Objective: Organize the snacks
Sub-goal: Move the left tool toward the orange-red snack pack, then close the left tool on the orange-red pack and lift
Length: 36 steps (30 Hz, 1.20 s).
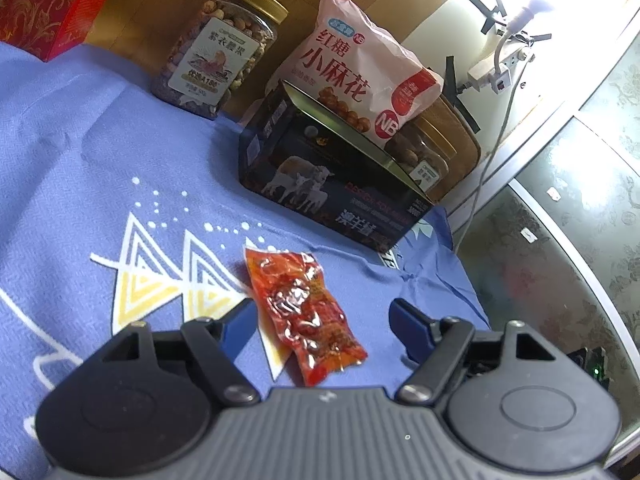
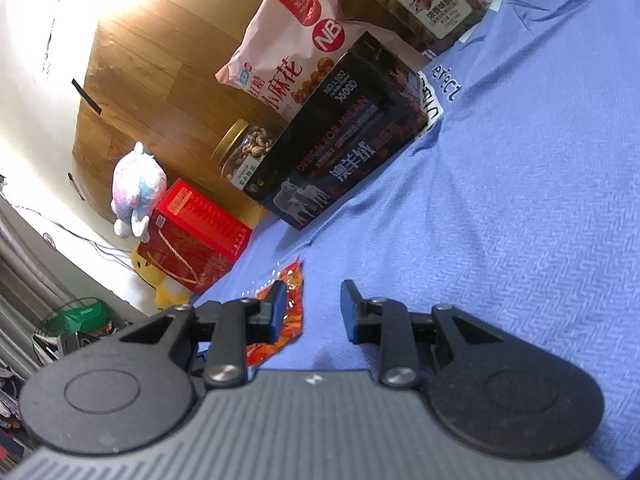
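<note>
Left gripper [image 1: 323,322] spread wide, angled downward; right gripper [image 2: 314,310] also parted, held low

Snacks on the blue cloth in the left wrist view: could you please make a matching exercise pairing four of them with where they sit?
Things:
1. red snack packet
2. pink snack bag
3. gold-lidded nut jar
4. black box

Places:
A. standing left of the black box
B. resting on top of the black box
C. lying flat between the open fingers of the left gripper
D. on the cloth, under the pink bag

Pairs: 1-C, 2-B, 3-A, 4-D
</note>
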Each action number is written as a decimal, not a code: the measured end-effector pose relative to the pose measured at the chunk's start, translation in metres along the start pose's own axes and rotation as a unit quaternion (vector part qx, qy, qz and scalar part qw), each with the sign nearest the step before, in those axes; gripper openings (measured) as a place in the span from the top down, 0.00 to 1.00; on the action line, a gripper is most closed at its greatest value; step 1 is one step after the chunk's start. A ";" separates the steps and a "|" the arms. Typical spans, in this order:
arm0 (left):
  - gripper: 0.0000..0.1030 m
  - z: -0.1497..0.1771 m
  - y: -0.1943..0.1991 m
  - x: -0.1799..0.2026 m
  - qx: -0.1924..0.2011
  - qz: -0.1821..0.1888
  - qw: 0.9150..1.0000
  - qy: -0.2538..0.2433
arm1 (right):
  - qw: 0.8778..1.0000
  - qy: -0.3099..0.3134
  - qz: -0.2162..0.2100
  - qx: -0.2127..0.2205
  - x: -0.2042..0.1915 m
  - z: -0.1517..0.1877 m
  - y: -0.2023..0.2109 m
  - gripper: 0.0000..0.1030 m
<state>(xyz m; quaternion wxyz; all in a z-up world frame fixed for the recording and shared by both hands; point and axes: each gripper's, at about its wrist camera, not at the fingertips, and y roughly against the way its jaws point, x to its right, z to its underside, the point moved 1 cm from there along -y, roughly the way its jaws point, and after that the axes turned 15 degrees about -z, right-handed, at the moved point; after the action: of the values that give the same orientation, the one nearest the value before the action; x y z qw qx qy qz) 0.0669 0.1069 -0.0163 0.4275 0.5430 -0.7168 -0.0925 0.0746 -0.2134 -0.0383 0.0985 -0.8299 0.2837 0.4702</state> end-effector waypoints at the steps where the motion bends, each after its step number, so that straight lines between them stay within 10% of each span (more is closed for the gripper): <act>1: 0.28 0.000 0.000 0.000 -0.003 0.003 1.000 0.000 | 1.000 -0.001 -0.004 -0.007 -0.001 0.000 -0.001 0.69; 16: 0.43 -0.007 -0.010 -0.008 -0.054 0.058 0.994 0.071 | 0.986 0.022 -0.029 -0.165 -0.010 -0.012 -0.068 0.71; 23: 0.70 -0.015 -0.031 -0.012 -0.083 0.048 0.990 0.104 | 0.988 -0.002 -0.045 -0.149 -0.007 -0.009 -0.061 0.78; 32: 0.66 -0.019 -0.039 -0.011 -0.086 0.052 0.990 0.102 | 0.987 0.071 0.047 -0.133 -0.002 -0.056 -0.060 0.75; 36: 0.74 -0.020 -0.046 -0.008 -0.089 0.047 0.990 0.102 | 0.987 0.023 -0.009 -0.158 0.011 -0.048 -0.076 0.77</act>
<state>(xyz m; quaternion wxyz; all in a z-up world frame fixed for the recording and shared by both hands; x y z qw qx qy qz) 0.1136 0.1021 -0.0349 0.5489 0.4754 -0.6829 -0.0799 0.1565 -0.1759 -0.0299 -0.0366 -0.8483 0.2007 0.4887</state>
